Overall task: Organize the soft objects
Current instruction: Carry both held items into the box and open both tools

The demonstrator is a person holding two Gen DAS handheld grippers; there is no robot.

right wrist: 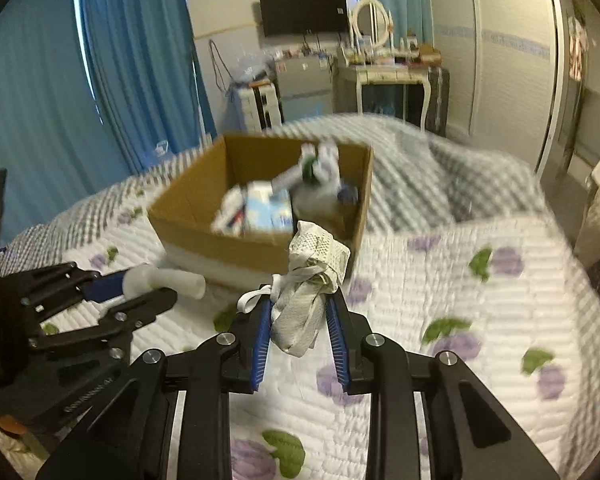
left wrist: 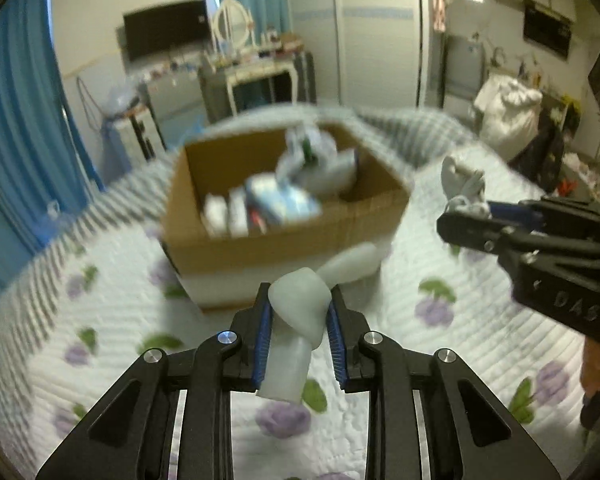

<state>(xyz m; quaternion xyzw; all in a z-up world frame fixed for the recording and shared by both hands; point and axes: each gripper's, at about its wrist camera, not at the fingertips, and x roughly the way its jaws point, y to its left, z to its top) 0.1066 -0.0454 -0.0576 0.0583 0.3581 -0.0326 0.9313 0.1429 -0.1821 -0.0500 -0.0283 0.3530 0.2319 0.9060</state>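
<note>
Floral quilting on the bed (left wrist: 480,344) spreads under us as our left tool (left wrist: 299,312) pinches a knotted pale sock (left wrist: 300,312) and our right tool (right wrist: 299,312) clamps a mesh cloth bundle (right wrist: 312,276), both just near of the cardboard box (left wrist: 284,240), whose near wall could snag a dangling end.

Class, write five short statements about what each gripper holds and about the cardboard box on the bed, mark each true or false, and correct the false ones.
1. The left gripper grips a knotted pale bundle. True.
2. The right gripper is empty. False: it clamps a white mesh bundle.
3. The cardboard box already holds items. True.
4. The box stands on the floor. False: it rests on the floral quilt.
5. Both bundles are inside the box. False: both are held outside it.
</note>
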